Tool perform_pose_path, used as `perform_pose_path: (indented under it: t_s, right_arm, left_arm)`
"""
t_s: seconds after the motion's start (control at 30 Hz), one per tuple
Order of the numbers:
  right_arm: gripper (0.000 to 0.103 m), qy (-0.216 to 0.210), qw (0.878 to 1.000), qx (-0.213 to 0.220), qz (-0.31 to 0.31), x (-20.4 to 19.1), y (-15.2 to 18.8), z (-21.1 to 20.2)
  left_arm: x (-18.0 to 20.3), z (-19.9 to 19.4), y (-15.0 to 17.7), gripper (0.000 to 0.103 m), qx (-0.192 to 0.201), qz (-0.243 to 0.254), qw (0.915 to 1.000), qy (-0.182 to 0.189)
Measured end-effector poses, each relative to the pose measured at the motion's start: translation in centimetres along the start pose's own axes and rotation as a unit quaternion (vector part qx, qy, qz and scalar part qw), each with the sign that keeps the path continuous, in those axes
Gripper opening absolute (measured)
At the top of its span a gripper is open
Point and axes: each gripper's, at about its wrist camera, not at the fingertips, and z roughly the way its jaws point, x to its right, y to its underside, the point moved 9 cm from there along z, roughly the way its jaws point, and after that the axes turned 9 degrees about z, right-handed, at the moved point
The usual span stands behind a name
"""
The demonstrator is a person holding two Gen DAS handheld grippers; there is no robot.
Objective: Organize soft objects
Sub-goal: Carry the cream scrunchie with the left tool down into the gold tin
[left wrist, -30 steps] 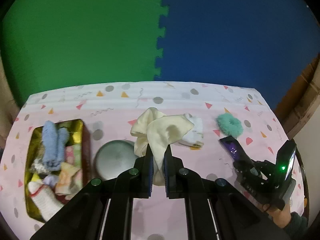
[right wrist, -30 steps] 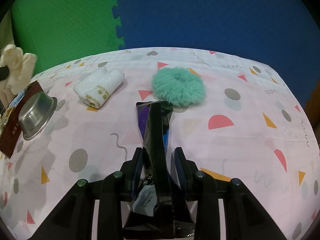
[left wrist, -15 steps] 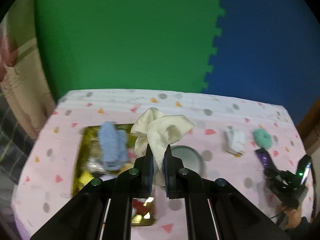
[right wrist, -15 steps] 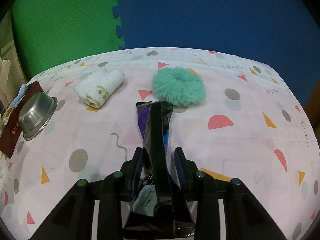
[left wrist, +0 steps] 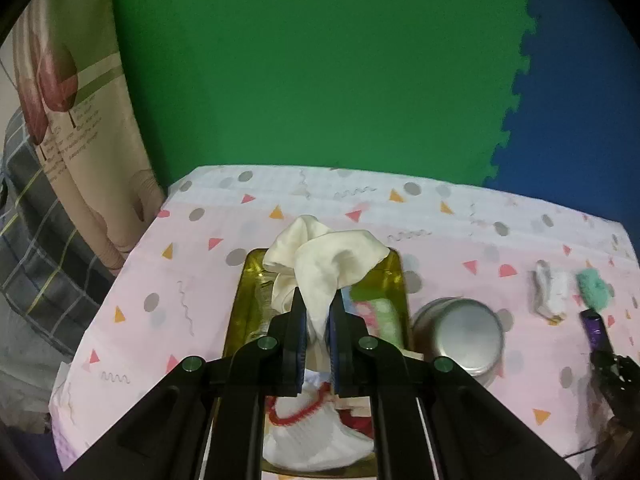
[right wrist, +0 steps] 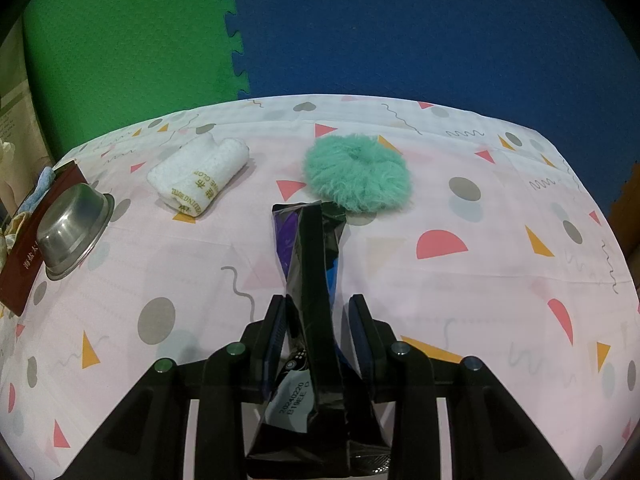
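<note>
Currently the left gripper (left wrist: 316, 312) is clamping the cream cloth (left wrist: 324, 264) directly above the gold tray (left wrist: 401, 280), whose long axis is running away from the camera; the right gripper (right wrist: 320, 320), well apart, is holding a dark packet (right wrist: 312, 264)

One cream cloth (left wrist: 320, 264), one gold tin (left wrist: 394, 280) on the left holding perhaps three or four soft pieces (they overlap), one steel bowl (right wrist: 72, 232), one rolled white towel (right wrist: 200, 178), one teal scrunchie (right wrist: 356, 178), one dark packet (right wrist: 316, 264), two tools.
</note>
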Motion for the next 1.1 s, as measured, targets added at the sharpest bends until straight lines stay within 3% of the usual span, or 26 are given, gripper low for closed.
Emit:
perform_pose_path:
  t_s: [0.53,0.87,1.1]
  right_arm:
    - [0.033,0.0,1.0,0.0,0.0,0.0,0.0,0.0]
    - [0.033,0.001,1.0,0.0,-0.001,0.1,-0.1,-0.1]
    - [0.033,0.002,1.0,-0.001,-0.004,0.3,-0.1,0.0]
  left_arm:
    - [-1.6,4.0,0.0,0.008,-0.02,0.003,0.9997,-0.017]
    - [-2.0,8.0,1.5,0.009,-0.057,0.0,0.998,-0.026]
    - [-1.6,9.8,2.9,0.015,-0.077,0.001,0.9969,-0.018]
